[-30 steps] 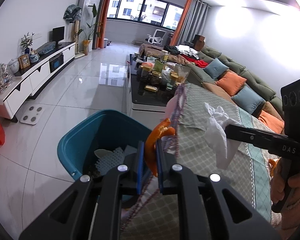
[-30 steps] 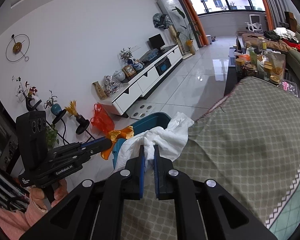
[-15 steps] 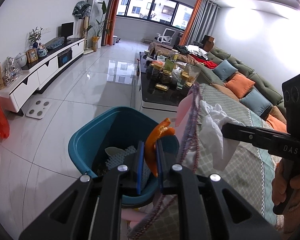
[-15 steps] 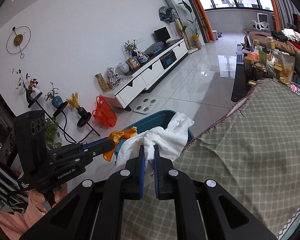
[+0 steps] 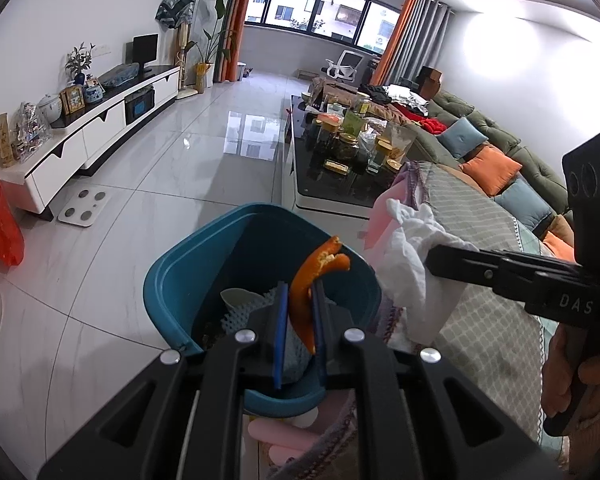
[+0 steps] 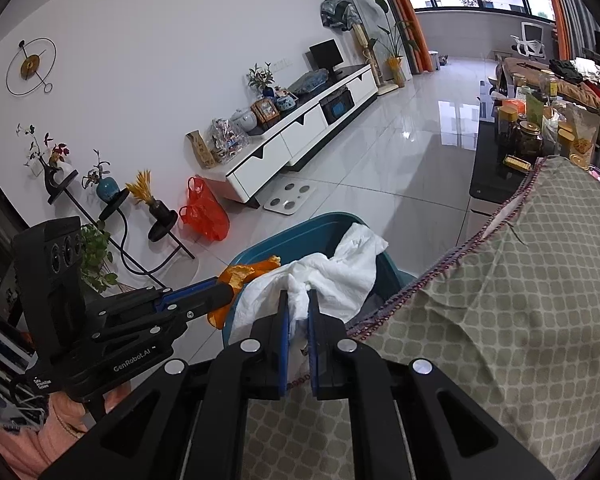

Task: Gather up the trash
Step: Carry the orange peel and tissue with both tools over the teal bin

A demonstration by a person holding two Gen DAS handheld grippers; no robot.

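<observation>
Trash is what I have in both hands: my left gripper (image 5: pixel 298 300) is clamped narrow on a curl of orange peel (image 5: pixel 314 276), and my right gripper (image 6: pixel 298 312) is pinched tight on a crumpled white tissue (image 6: pixel 332 276). The teal bin (image 5: pixel 172 280) stands on the tiled floor, just off the edge of the table, which is covered by a green patterned cloth (image 6: pixel 520 300). In the left wrist view the peel hangs over the bin's open mouth, above a piece of white mesh and a pale scrap already inside. The tissue is less well placed: from the right wrist view most of it drapes across the bin's rim nearest the table, and part of it seems to sit over the cloth's fringed edge.

To do this step well, I judge the peel can be let go first, since it should drop straight in. Before opening on the tissue I would carry my right hand further out from the table edge, toward the middle of the bin, and a little lower, so the loose folds fall inside rather than catching on the rim or the cloth. I would open both jaws fully, because soft paper may cling to the pads, and keep the two grippers apart as they cross the opening.
</observation>
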